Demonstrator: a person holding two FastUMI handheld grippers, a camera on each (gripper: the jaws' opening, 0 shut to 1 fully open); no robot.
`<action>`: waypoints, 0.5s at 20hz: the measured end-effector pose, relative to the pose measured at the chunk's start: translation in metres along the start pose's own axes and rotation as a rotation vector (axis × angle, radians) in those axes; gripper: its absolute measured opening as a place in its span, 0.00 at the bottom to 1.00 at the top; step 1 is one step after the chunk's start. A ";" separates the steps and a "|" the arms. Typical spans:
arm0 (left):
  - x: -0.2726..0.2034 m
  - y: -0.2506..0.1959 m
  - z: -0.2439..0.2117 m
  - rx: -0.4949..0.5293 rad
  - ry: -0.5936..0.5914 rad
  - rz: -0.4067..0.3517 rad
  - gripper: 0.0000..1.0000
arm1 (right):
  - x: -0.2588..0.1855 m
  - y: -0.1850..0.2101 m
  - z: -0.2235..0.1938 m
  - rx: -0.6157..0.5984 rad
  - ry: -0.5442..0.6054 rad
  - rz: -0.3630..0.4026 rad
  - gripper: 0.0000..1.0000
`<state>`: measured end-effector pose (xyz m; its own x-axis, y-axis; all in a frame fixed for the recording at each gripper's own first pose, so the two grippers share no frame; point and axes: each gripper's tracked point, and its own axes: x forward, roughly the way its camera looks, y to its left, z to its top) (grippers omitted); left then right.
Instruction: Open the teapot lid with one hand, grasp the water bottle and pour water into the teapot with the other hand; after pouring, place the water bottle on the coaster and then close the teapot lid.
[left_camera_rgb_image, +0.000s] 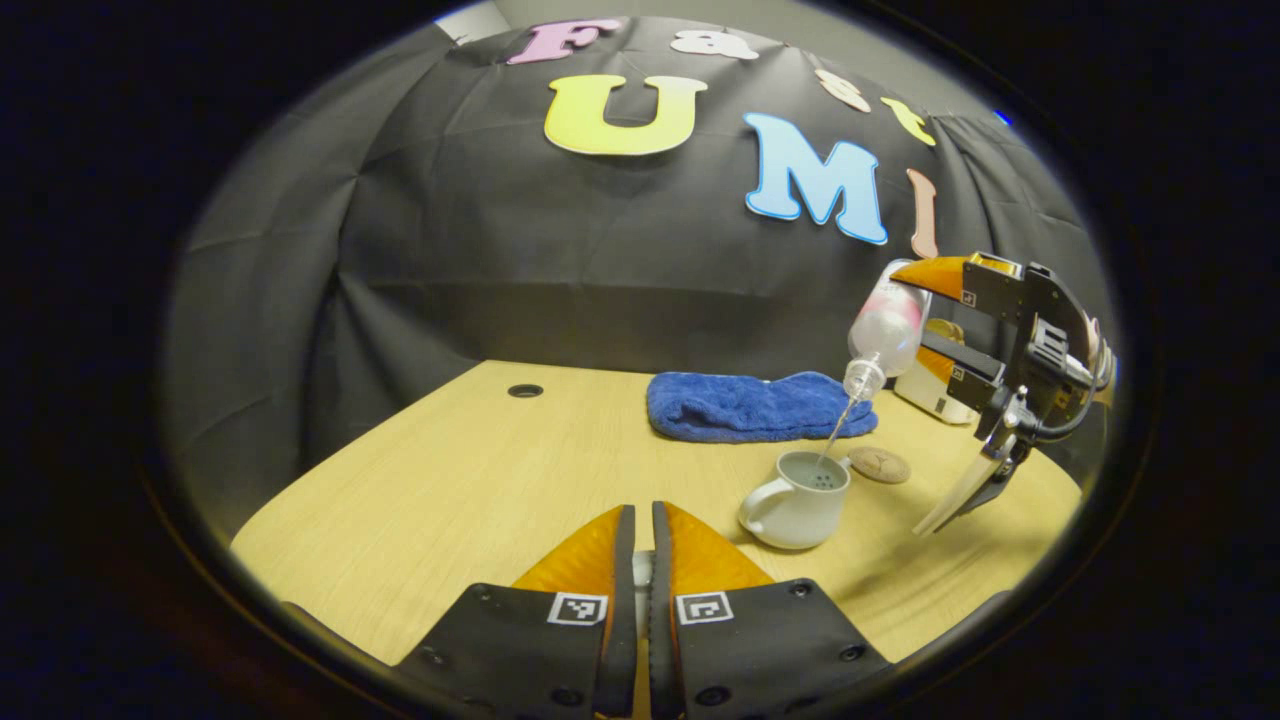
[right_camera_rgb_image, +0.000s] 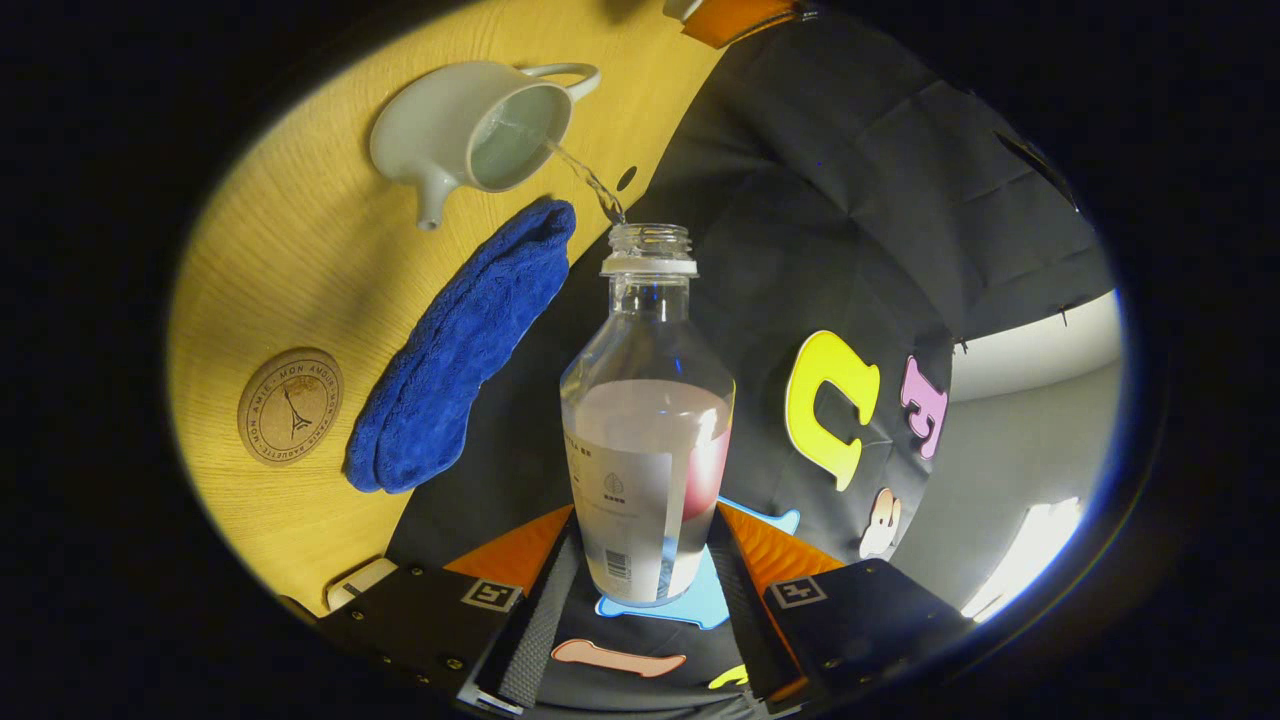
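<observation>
Teapot (left_camera_rgb_image: 797, 500) sits lidless near the table's right edge while the right gripper (right_camera_rgb_image: 645, 560), clamped on the tilted bottle (right_camera_rgb_image: 648, 440), pours. Left gripper (left_camera_rgb_image: 642, 560) nearly closed; contents unclear. Next: upright the bottle, set it on the coaster (left_camera_rgb_image: 879, 464).

The left gripper (left_camera_rgb_image: 643, 560) has two wedge-shaped jaws on black mounting blocks, each block bearing a small square black-and-white marker and round screw heads along its lower edge. The right gripper (right_camera_rgb_image: 645, 570) is built alike: black blocks with square markers and a row of screws, ribbed strips along the inner faces of its jaws. Seen from the left gripper view, above the worktop (left_camera_rgb_image: 450, 480), the right gripper (left_camera_rgb_image: 925, 315) shows a black angular frame, a black cable looping at its back, and a pale curved lever hanging beneath
</observation>
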<state>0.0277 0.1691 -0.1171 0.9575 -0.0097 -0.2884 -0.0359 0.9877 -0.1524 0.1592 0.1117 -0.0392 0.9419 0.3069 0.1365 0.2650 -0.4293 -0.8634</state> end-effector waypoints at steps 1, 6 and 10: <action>0.000 0.000 0.000 0.001 0.001 -0.001 0.12 | -0.001 -0.002 0.000 -0.012 -0.004 -0.008 0.75; 0.002 0.000 -0.004 0.001 0.008 -0.002 0.12 | -0.003 -0.005 0.007 -0.086 -0.033 -0.052 0.75; 0.002 0.000 -0.005 0.001 0.014 -0.003 0.12 | -0.007 -0.006 0.017 -0.150 -0.059 -0.094 0.75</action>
<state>0.0284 0.1681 -0.1227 0.9536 -0.0150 -0.3007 -0.0326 0.9877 -0.1528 0.1477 0.1270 -0.0431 0.8989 0.3991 0.1808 0.3835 -0.5171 -0.7652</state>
